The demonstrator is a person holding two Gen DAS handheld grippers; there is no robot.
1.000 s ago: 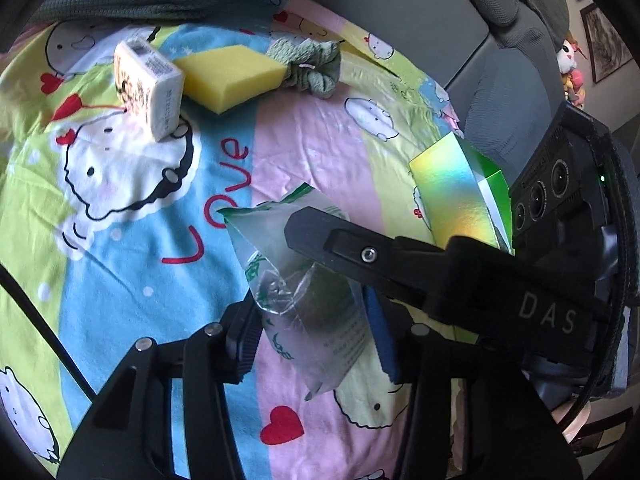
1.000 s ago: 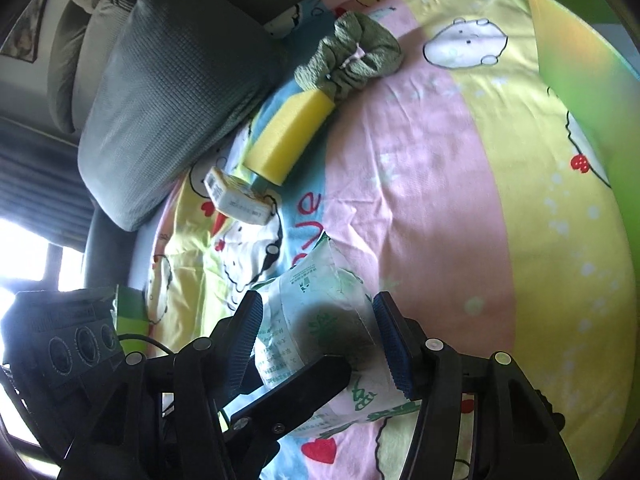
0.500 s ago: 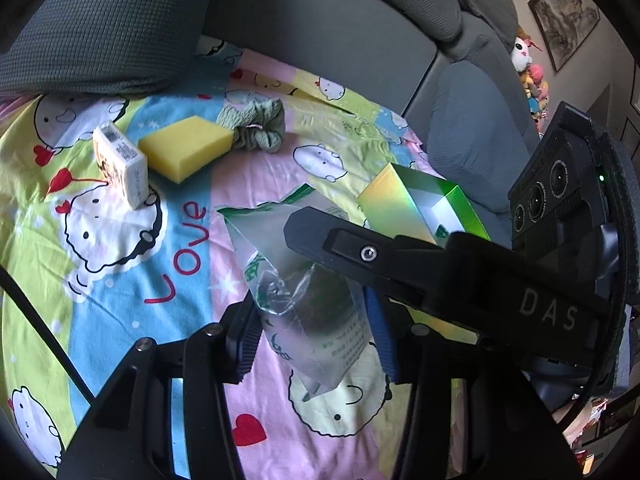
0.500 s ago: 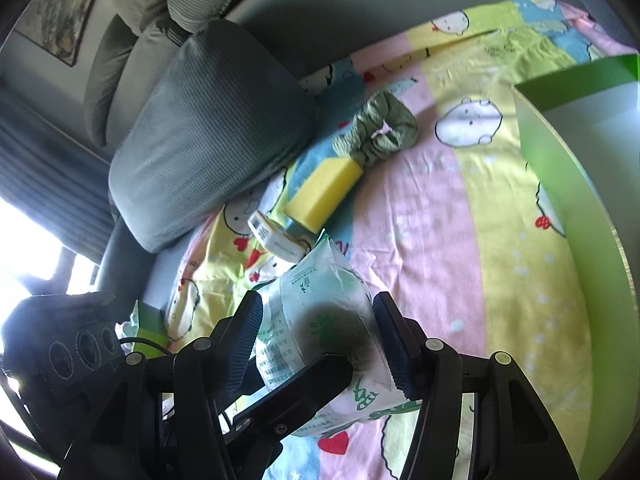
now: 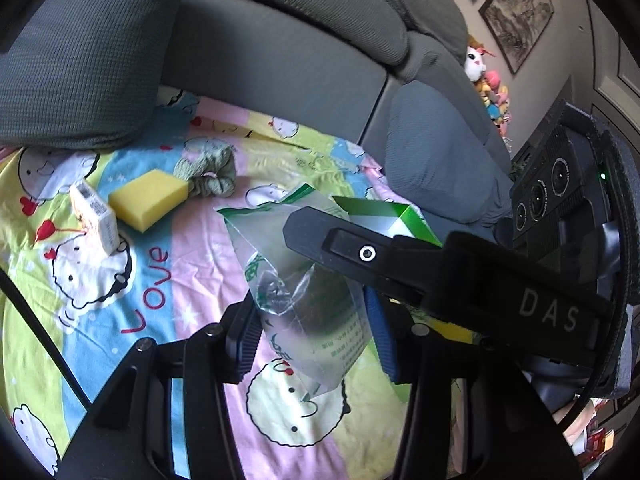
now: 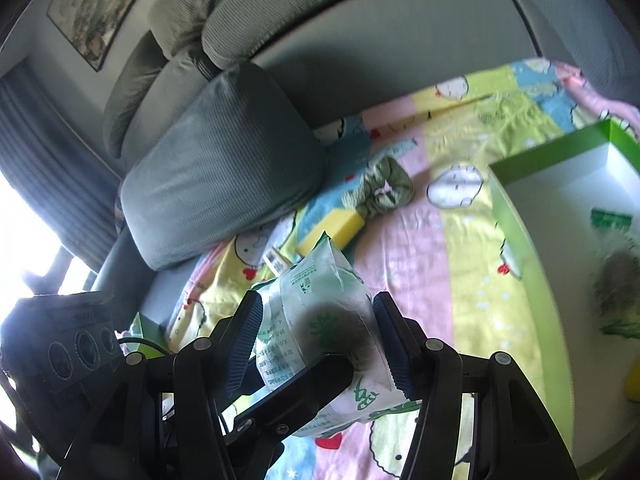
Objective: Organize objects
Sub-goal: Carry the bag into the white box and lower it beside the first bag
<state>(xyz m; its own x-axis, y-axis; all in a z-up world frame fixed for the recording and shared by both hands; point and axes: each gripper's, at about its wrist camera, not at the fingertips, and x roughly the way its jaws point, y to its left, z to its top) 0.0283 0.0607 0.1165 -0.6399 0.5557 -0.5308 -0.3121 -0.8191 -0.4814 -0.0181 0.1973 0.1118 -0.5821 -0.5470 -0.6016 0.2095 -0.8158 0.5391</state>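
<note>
Left wrist view, from left to right: a small carton (image 5: 94,220), a yellow sponge (image 5: 148,199) and a green scrunchie (image 5: 208,174) lie on the cartoon sheet (image 5: 100,312). At centre the left gripper (image 5: 312,334) is clamped on a plastic bag (image 5: 308,300), which the right gripper (image 6: 318,346) also pinches from the other side. In the right wrist view, a green box (image 6: 520,220) lies open at the right edge.

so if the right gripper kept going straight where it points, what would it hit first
The right gripper, carrying the plastic bag, would probably meet the yellow sponge first, though depth is hard to judge.
</note>
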